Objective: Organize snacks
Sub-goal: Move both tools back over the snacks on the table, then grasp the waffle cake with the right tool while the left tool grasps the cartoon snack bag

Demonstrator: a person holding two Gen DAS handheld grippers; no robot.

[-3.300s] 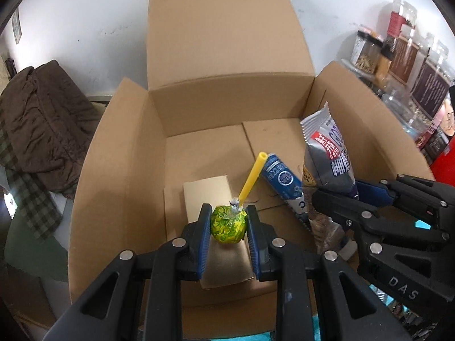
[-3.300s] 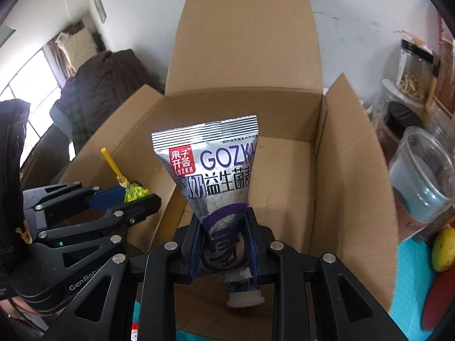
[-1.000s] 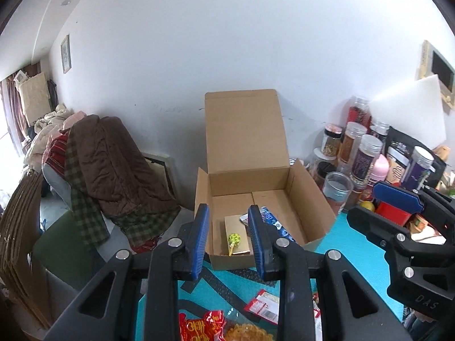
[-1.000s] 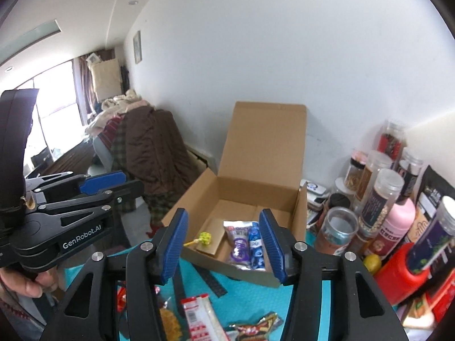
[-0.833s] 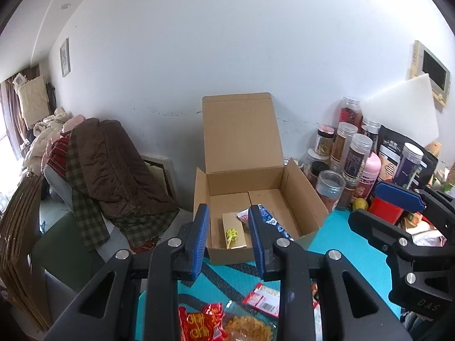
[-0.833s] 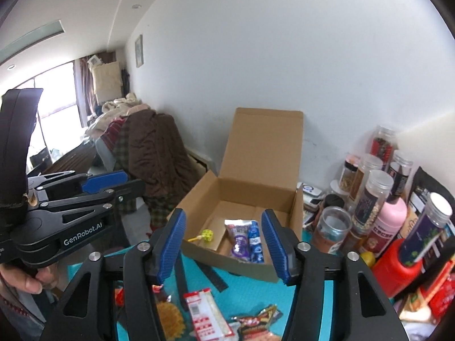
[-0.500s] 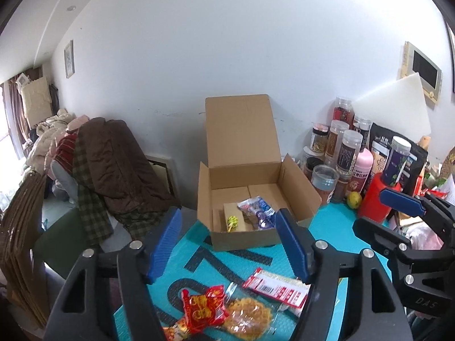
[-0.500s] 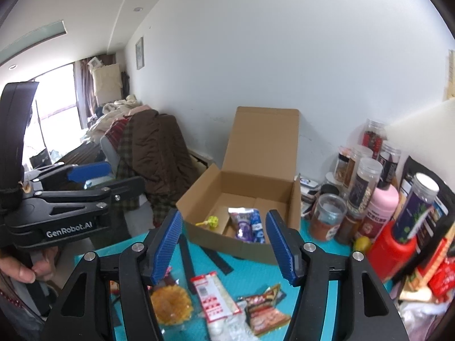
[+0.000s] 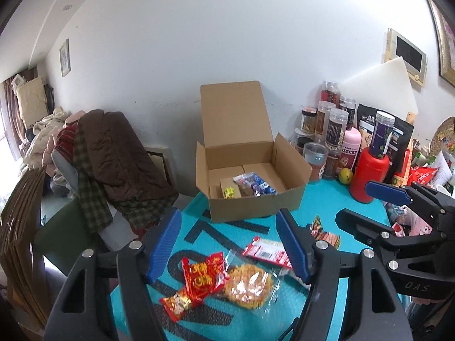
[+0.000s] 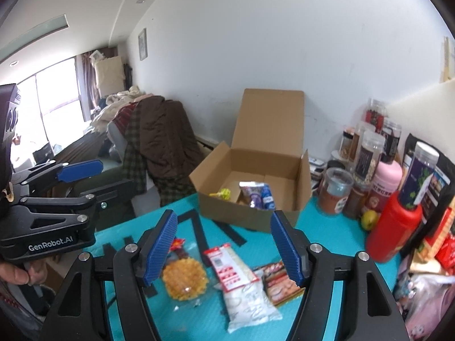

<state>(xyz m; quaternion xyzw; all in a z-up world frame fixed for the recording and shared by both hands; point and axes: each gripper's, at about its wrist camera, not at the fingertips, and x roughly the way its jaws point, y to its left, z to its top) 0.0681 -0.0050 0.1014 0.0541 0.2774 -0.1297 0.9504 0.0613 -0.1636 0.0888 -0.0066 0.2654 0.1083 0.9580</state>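
Both the left gripper and the right gripper hang with jaws open and empty, the right's just widening, over loose snack packets at the surface's near edge. The box behind holds three snacks. Next: lower and close on one packet.

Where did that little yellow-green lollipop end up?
The lollipop lies inside the open cardboard box, near its front left corner in both wrist views, left of the purple pouch and the blue packet.
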